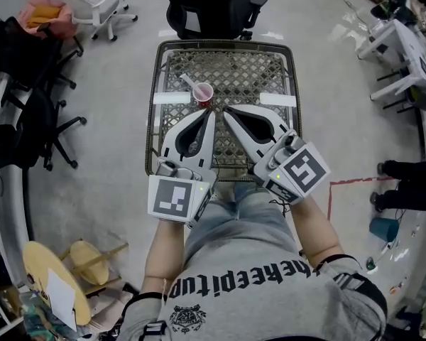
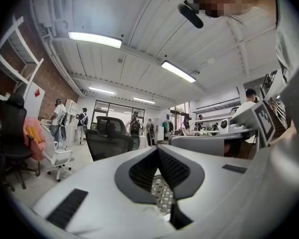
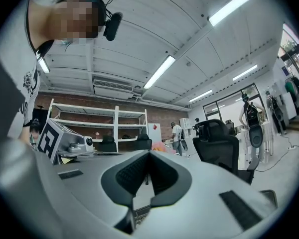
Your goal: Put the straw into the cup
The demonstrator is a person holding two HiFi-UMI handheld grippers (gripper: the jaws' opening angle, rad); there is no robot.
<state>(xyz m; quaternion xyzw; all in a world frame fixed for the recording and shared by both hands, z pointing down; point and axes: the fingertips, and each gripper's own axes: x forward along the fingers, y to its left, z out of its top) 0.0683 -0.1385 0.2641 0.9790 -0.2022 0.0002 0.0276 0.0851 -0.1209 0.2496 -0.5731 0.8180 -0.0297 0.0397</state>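
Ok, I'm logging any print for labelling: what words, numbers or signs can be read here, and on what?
"hekeepitup": upside down on the grey T-shirt.
The crest beneath it: too small to read.
The left cube and right cube: black-and-white code squares, no words.
The cup: no print legible.

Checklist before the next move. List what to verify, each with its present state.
1. Straw in cup: ok, it leans out over the rim.
2. Cup upright on mesh table: ok.
3. Left gripper jaws together, nothing held: ok.
4. Right gripper jaws together, nothing held: ok.
5. Both gripper tips clear of the cup: cannot tell; they sit close by its base.
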